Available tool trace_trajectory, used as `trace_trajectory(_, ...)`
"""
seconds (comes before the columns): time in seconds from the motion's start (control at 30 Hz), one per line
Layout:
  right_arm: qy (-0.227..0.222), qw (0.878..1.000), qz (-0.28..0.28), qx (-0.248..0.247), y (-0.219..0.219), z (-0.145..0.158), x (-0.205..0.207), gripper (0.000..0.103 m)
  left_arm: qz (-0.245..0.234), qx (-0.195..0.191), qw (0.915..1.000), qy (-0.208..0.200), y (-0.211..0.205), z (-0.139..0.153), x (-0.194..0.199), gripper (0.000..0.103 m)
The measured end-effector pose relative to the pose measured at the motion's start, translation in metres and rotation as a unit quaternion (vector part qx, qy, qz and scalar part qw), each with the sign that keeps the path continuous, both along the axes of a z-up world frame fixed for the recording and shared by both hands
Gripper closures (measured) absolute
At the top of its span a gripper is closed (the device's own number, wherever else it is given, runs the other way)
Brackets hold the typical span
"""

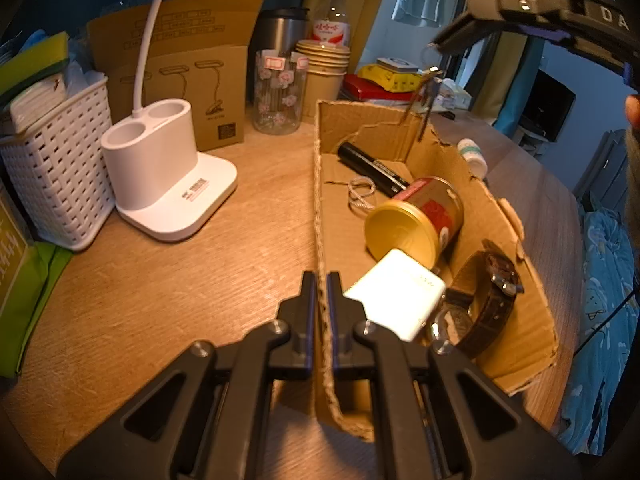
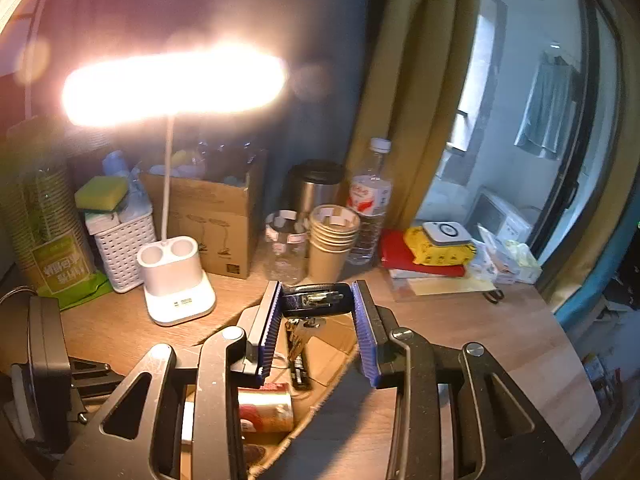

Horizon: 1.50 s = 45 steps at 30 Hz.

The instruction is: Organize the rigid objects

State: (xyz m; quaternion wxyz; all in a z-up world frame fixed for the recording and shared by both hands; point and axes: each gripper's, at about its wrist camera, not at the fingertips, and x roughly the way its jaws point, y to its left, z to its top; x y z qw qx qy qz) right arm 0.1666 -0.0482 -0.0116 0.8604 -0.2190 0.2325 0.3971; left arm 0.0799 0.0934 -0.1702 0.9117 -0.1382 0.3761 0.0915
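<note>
The key fob (image 2: 318, 300) is a flat black plastic body with rounded ends and a small metal fitting on its upper face. It sits crosswise between the tips of the right gripper (image 2: 318, 304), whose ribbed blue pads (image 2: 270, 320) press on its two ends, so the fingers are grasping it. A bunch of metal keys (image 2: 300, 334) hangs from its underside, dangling freely above the cardboard box (image 1: 516, 340). In the left wrist view the same gripper shows at the upper right, with the keys (image 1: 426, 100) hanging over the far end of the box, clear of its floor.

The box is a shallow, torn-edged tray on the wooden desk (image 1: 180, 280). Inside lie a black marker (image 1: 372, 168), a coiled cord (image 1: 362, 194), a red and gold tin (image 1: 416, 220) on its side, a white charger block (image 1: 396, 292) and a brown-strapped watch (image 1: 484, 300). The left gripper (image 1: 321, 284) is clenched on the near left wall of the box, pinching the cardboard edge between its fingers.

Just outside the far right wall lies a small white bottle (image 1: 472, 156). Left of the box stands a white desk lamp (image 1: 168, 184), lit.
</note>
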Motion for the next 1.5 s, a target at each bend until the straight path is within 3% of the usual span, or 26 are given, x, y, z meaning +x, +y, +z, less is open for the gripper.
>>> trace_trajectory(0.5,0.084,0.994,0.043,-0.052,0.040,-0.070,0.002,0.066,0.000,0.000,1.0000,0.000,-0.001,-0.001,0.000,0.097)
trace_trajectory(1.27,0.151,0.983,0.056,-0.082,0.038,-0.100,-0.003,0.066,-0.001,-0.002,1.0000,0.000,0.001,-0.003,0.000,0.097)
trace_trajectory(1.5,0.170,0.981,0.068,-0.071,0.033,-0.100,-0.006,0.065,-0.001,-0.002,1.0000,0.000,0.002,-0.003,0.000,0.097)
